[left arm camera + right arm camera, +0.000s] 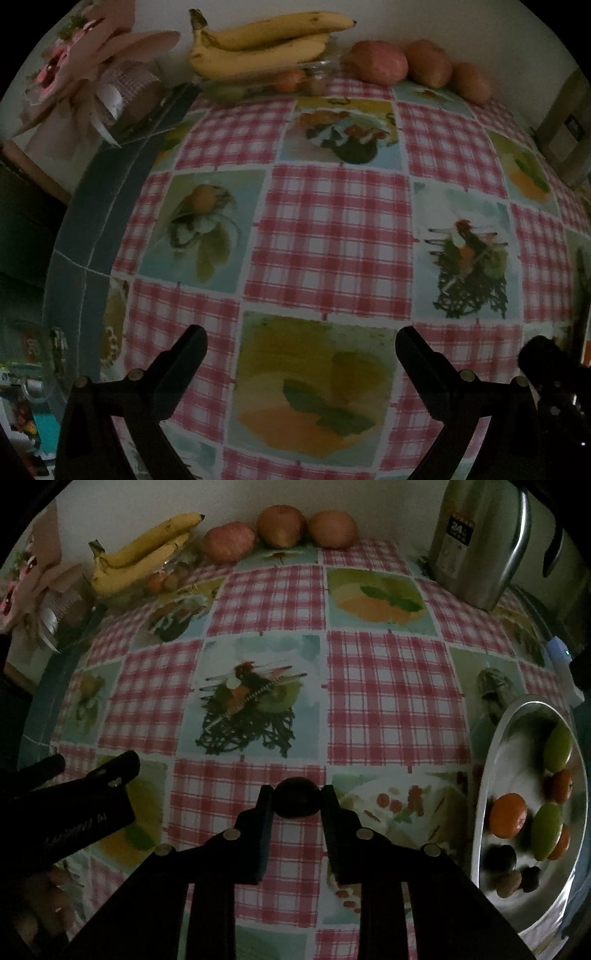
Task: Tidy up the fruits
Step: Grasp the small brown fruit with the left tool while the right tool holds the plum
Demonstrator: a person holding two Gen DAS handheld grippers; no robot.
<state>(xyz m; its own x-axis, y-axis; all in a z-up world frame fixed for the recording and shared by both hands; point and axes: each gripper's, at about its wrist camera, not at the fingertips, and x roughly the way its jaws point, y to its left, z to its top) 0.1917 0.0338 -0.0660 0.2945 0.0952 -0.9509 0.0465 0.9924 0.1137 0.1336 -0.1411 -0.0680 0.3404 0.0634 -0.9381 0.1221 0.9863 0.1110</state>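
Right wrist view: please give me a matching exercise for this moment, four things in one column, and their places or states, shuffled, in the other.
Things:
1. bananas
2. dark round fruit
3. metal bowl
4. steel kettle

Places or states:
A. far right corner of the table
B. clamped in the right hand-held gripper
C. near right edge, holding green and orange fruits
D. far left, on a clear dish by the wall

Pairs: 1-D, 2-B, 3-C, 4-A

My bowl (491, 775) runs off the right edge (fruit inside blurred); bananas (258, 44) hide a dish I can't identify.
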